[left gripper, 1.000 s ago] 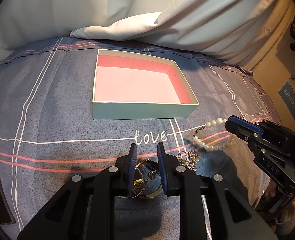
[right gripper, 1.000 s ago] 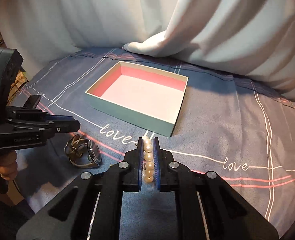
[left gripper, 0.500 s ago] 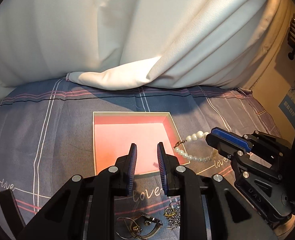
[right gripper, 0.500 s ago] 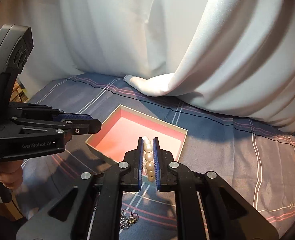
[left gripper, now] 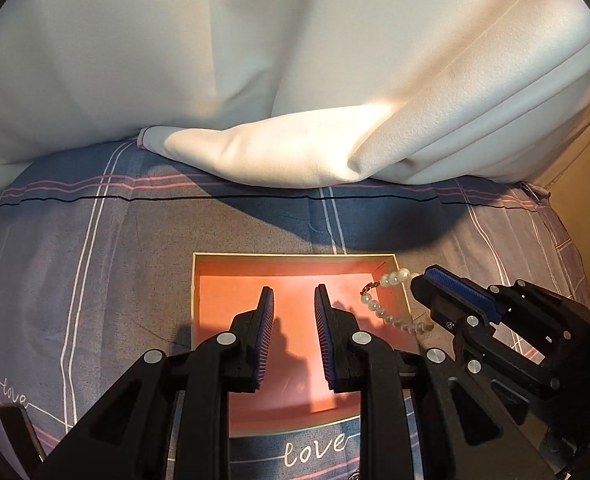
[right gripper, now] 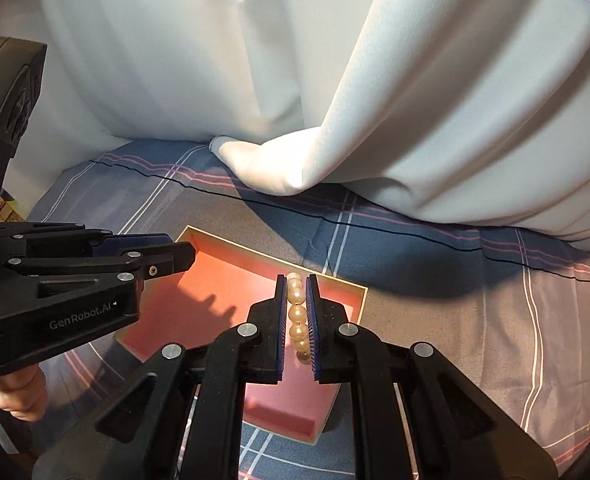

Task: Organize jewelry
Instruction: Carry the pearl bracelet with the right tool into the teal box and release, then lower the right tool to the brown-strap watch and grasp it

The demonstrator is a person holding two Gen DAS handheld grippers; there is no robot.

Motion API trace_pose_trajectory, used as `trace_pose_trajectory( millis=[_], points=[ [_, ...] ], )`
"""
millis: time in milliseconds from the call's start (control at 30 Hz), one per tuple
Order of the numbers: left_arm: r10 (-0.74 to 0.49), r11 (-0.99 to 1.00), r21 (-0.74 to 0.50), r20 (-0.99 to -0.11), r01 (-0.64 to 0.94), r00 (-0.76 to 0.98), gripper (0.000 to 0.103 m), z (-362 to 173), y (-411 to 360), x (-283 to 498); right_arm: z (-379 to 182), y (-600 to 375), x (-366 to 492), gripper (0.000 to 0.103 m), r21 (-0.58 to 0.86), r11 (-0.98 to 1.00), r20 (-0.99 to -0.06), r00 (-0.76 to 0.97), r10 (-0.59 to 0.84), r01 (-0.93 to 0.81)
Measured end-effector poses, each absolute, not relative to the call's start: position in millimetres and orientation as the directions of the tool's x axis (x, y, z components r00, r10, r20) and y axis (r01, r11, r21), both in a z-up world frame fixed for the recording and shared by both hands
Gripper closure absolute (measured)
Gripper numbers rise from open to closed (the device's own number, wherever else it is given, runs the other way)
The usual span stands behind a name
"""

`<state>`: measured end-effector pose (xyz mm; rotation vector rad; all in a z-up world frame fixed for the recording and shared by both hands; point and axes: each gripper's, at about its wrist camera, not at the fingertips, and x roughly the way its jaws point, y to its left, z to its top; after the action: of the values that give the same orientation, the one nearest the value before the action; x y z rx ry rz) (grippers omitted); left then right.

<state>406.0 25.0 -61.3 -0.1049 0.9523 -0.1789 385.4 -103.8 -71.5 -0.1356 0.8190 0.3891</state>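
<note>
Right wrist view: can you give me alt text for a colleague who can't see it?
The right tool is shut on a pearl bracelet, held above an open box with a pink interior on a grey-blue plaid bedsheet. The left tool reaches in over the box from the left. A white curtain hangs behind.

"love" in white script is showing on the bedsheet, printed at 6 o'clock in the left wrist view, just below the box. A second "love" is sitting at 8 o'clock on the same sheet, smaller. "GenRobot.AI" in pale letters is reading clearly on the black body of the left gripper, at 9 o'clock in the right wrist view. Faint script at 4 o'clock there is staying illegible.
</note>
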Motion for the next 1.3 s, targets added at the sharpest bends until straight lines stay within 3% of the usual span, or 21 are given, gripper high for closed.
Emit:
trace_pose_trajectory(
  millis=[367, 433, 467, 500, 533, 567, 633, 667, 700, 833, 1033, 1300],
  points=[
    [-0.177, 0.984, -0.155, -0.841, 0.086, 0.511, 0.082, -101.0, 23.1, 424.9, -112.6, -103.1, 387.1, 0.092, 0.054, 0.917, -0.788, 0.547, 0.282, -0.394],
    [-0.155, 0.988, -0.133, -0.845, 0.079, 0.512, 0.071, -102.3, 24.2, 423.0, -115.7, -104.3, 385.8, 0.085, 0.035, 0.924, -0.797, 0.547, 0.256, -0.381],
    [-0.143, 0.99, -0.123, -0.844, 0.072, 0.517, 0.052, -100.8, 25.5, 421.1, -114.9, -105.7, 384.7, 0.069, 0.027, 0.927, -0.793, 0.556, 0.248, -0.375],
    [-0.137, 0.991, -0.12, -0.84, 0.066, 0.525, 0.041, -97.0, 27.3, 418.5, -112.5, -107.0, 383.2, 0.049, 0.015, 0.929, -0.784, 0.573, 0.24, -0.369],
    [-0.146, 0.989, -0.129, -0.829, 0.07, 0.539, 0.04, -91.3, 29.7, 415.1, -108.8, -108.1, 380.6, 0.041, -0.002, 0.932, -0.771, 0.594, 0.229, -0.363],
    [-0.159, 0.987, -0.138, -0.815, 0.079, 0.557, 0.036, -83.6, 31.5, 409.9, -102.5, -109.7, 375.4, 0.035, -0.019, 0.934, -0.758, 0.614, 0.221, -0.358],
    [-0.155, 0.988, -0.129, -0.783, 0.086, 0.602, 0.019, -65.5, 34.8, 395.1, -90.5, -113.9, 365.5, 0.033, -0.032, 0.935, -0.737, 0.64, 0.216, -0.353],
    [-0.155, 0.988, -0.13, -0.761, 0.086, 0.63, 0.009, -57.0, 37.9, 384.1, -84.3, -117.1, 357.8, 0.025, -0.036, 0.938, -0.722, 0.658, 0.214, -0.345],
    [-0.166, 0.986, -0.138, -0.741, 0.094, 0.651, 0.006, -51.3, 41.7, 371.7, -78.9, -120.4, 347.8, 0.019, -0.038, 0.939, -0.706, 0.675, 0.216, -0.341],
    [-0.189, 0.982, -0.132, -0.732, 0.135, 0.654, 0.006, -58.8, 52.0, 320.0, -75.1, -136.3, 307.2, 0.017, -0.027, 0.941, -0.683, 0.694, 0.229, -0.338],
    [-0.269, 0.963, -0.201, -0.761, 0.18, 0.591, 0.006, -117.3, 66.7, 244.7, -114.1, -154.1, 245.3, 0.016, 0.075, 0.939, -0.724, 0.629, 0.283, -0.336],
    [-0.282, 0.959, -0.243, -0.802, 0.145, 0.526, 0.006, -159.1, 71.3, 234.5, -150.1, -138.7, 208.7, 0.016, 0.159, 0.917, -0.77, 0.536, 0.348, -0.366]
  ],
)
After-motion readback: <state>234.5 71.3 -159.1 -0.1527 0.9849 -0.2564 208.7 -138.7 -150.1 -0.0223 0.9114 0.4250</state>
